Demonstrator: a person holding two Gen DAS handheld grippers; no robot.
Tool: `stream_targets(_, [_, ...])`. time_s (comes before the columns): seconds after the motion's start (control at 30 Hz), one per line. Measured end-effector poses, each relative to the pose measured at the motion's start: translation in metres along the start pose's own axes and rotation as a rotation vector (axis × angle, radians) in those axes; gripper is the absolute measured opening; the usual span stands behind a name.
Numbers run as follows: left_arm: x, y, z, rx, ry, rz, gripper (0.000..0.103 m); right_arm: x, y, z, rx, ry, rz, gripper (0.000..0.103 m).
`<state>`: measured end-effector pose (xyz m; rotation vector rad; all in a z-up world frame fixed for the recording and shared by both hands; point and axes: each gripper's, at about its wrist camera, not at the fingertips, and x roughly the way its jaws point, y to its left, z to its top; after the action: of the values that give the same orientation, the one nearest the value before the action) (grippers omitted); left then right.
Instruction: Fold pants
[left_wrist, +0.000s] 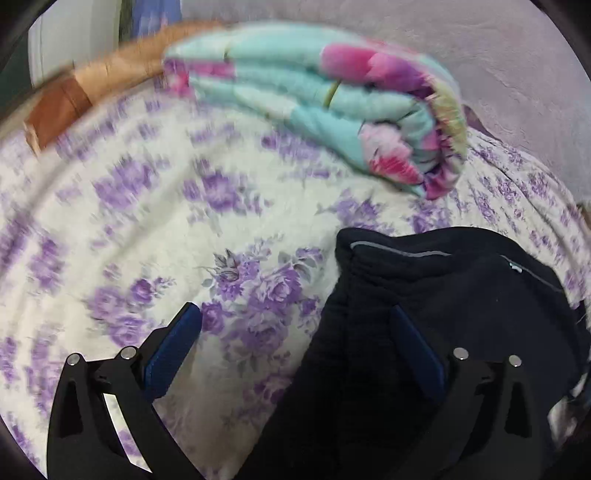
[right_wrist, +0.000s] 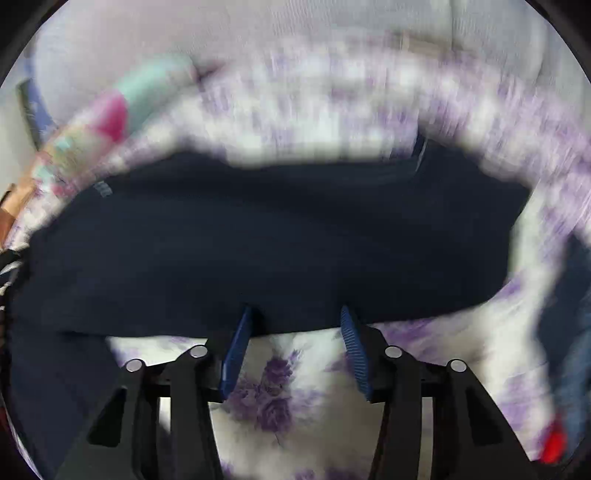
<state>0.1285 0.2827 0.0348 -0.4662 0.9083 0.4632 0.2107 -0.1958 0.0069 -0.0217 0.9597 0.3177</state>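
Both grippers, left (left_wrist: 295, 321) and right (right_wrist: 295, 317), gape above seemingly folded dark pants (right_wrist: 258, 236).

Purple-flowered white bedsheet (left_wrist: 155, 229) covers bed. Rolled quilt (left_wrist: 332, 110), teal with pink flowers, lies on sheet near grey wall (left_wrist: 480, 44). Wooden bed frame (left_wrist: 74, 99) at sheet's edge.

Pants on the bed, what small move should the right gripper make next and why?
Probably ease forward and close on the near edge of the pants: the right gripper is open, with its fingertips right at that hem over the bedsheet.
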Motion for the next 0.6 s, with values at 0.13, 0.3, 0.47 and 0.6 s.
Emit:
stream_targets(0.13, [0.002, 0.017, 0.006, -0.057, 0.026, -0.126, 0.099, -0.025, -0.008, -0.012, 0.07, -0.154, 0.011, 0.057])
stream_targets(0.3, [-0.016, 0.004, 0.002, 0.042, -0.029, -0.22, 0.098, -0.062, 0.02, -0.026, 0.033, -0.291, 0.061, 0.068])
stream_targets(0.47, [0.011, -0.02, 0.003, 0.157, 0.059, -0.108, 0.099, -0.045, 0.077, -0.006, -0.152, -0.223, 0.056, 0.078])
stream_targets(0.6, [0.012, -0.011, 0.006, 0.118, 0.07, -0.15, 0.099, 0.005, 0.117, -0.013, -0.224, -0.026, 0.02, 0.096])
